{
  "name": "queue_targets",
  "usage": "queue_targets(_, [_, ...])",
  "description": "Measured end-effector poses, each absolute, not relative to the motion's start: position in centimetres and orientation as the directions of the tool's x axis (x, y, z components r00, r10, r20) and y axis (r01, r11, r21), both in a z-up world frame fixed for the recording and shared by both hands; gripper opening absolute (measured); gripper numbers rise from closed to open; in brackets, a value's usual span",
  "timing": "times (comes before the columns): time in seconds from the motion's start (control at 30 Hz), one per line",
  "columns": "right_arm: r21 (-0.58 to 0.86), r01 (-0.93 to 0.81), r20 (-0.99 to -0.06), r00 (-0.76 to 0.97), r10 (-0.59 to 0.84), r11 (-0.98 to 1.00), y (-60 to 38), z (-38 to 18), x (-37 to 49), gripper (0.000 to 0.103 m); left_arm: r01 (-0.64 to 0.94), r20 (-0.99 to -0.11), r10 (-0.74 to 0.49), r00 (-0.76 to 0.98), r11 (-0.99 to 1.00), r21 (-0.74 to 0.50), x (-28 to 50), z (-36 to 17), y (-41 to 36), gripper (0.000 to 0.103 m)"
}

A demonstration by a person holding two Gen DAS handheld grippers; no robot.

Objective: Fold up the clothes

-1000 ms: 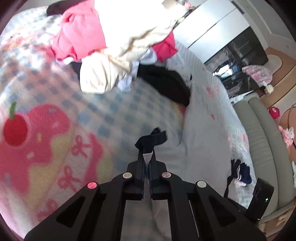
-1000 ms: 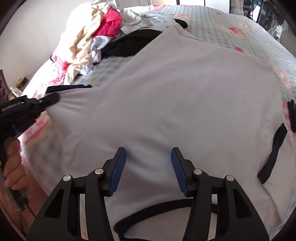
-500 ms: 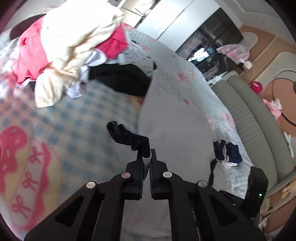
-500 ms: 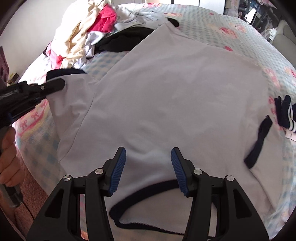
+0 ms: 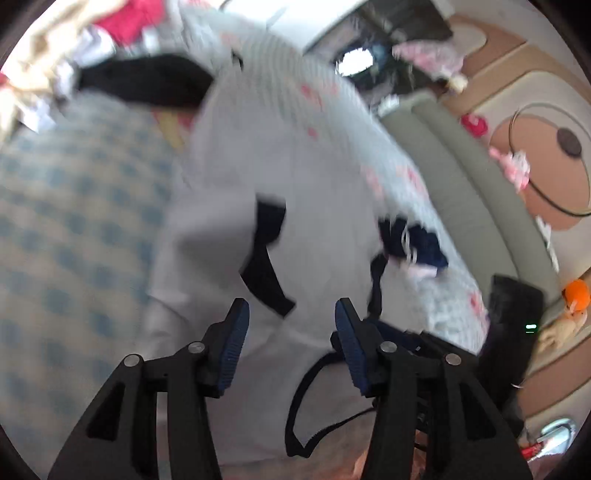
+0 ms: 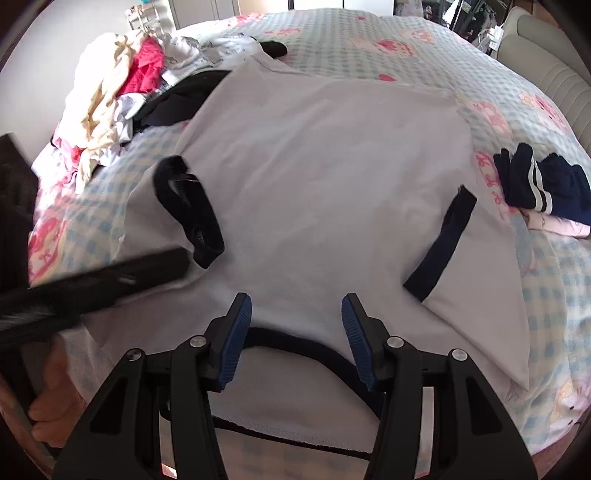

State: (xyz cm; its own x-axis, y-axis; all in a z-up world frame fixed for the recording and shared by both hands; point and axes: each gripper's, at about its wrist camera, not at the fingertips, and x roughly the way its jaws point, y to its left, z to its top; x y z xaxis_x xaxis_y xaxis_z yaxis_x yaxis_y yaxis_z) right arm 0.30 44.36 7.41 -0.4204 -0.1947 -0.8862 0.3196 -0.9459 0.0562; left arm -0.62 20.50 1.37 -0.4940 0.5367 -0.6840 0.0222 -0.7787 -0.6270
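A white T-shirt with dark trim lies spread on the bed, its neckline nearest me. Its left sleeve is folded inward over the body, the dark cuff lying on top; the right sleeve cuff lies flat. My right gripper hovers open over the neckline. My left gripper is open above the folded sleeve cuff, and it appears as a blurred black bar at the left of the right wrist view, held by a hand. The left wrist view is motion-blurred.
A pile of cream, pink and white clothes with a black garment sits at the far left of the checked bedspread. Dark striped socks lie at the right. A grey sofa runs beside the bed.
My left gripper carried the left sleeve inward over the shirt body, let it go and opened. The right gripper stayed open over the neckline.
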Motion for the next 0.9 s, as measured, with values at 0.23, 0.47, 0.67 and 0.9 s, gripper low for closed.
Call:
queue_targets(0.23, [0.215,0.433,-0.844,-0.369,-0.389,-0.876,40.2,7.7,-1.0,0.057,0.177,-0.712,0.361,-0.603,-0.809,-0.56,2.9,2.4,15.0,0.045])
queue_targets(0.47, [0.088,0.425,-0.874,-0.401,-0.274,-0.901,37.2,4.4,-2.3,0.041,0.183,-0.854,0.252,-0.454,-0.912,-0.366,3.4,0.0,17.1,0.039])
queue_targets(0.67, [-0.033,0.305,-0.86,-0.494,-0.129,-0.952,40.4,4.8,-3.3,0.041,0.136,-0.83,0.287,-0.479,-0.91,-0.393,3.9,1.7,16.3,0.036])
queue_targets(0.9, [0.09,0.419,-0.842,-0.453,-0.294,-0.904,38.8,6.2,-2.8,0.048,0.045,-0.768,0.301,-0.565,-0.918,-0.393,-1.4,4.5,15.7,0.036])
